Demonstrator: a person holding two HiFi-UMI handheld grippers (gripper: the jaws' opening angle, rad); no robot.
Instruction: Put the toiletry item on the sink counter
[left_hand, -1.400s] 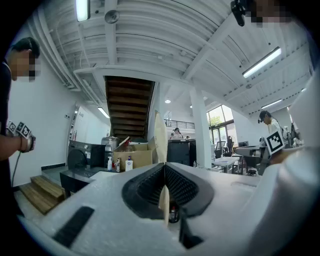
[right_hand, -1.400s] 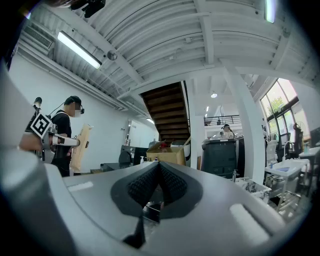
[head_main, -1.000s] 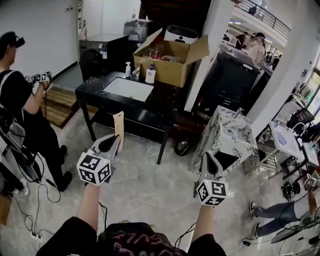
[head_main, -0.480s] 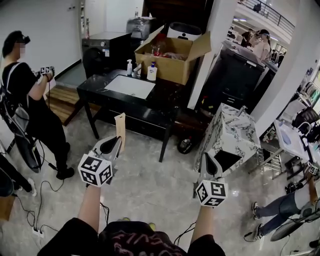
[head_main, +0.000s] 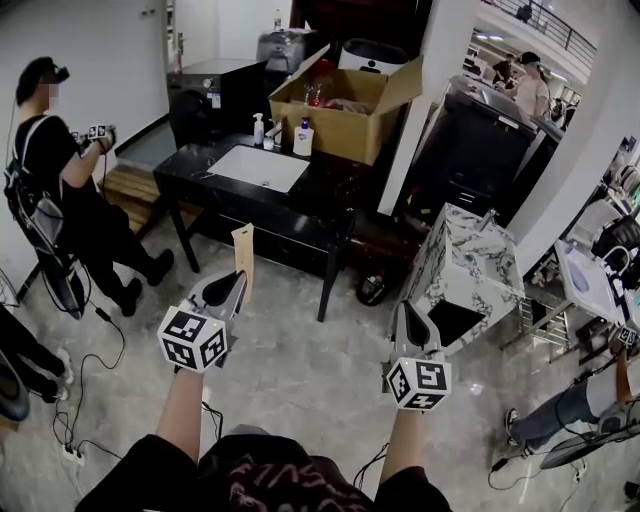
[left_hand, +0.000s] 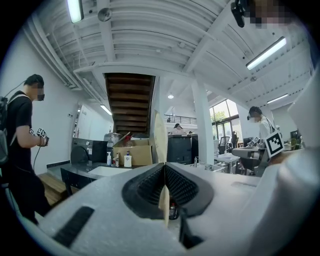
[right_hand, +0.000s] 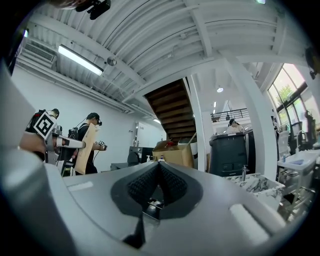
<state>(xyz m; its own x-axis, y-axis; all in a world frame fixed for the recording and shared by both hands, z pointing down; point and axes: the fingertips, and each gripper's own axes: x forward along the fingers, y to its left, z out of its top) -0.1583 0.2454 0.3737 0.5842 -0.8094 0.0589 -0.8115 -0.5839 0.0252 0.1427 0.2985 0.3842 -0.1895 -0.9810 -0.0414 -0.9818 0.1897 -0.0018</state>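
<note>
I'm in a big open test hall, not a home: a freestanding black sink counter (head_main: 312, 205) far ahead, a marble-patterned vanity cabinet (head_main: 465, 265) to its right, an open brown cardboard box (head_main: 340, 135), and another person holding grippers (head_main: 55, 185) far left.

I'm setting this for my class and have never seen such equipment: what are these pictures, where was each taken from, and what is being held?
No robot here: a person holds a two-jaw tool in each hand. The head view comes from a camera on that person's head, looking down; the other two come from cameras riding on each tool, looking along its jaws. The left gripper is shut on a flat tan packet, seen edge-on in its own view. The right gripper is shut and empty. Ahead stands a black sink counter with a white basin and a white bottle beside it.
</note>
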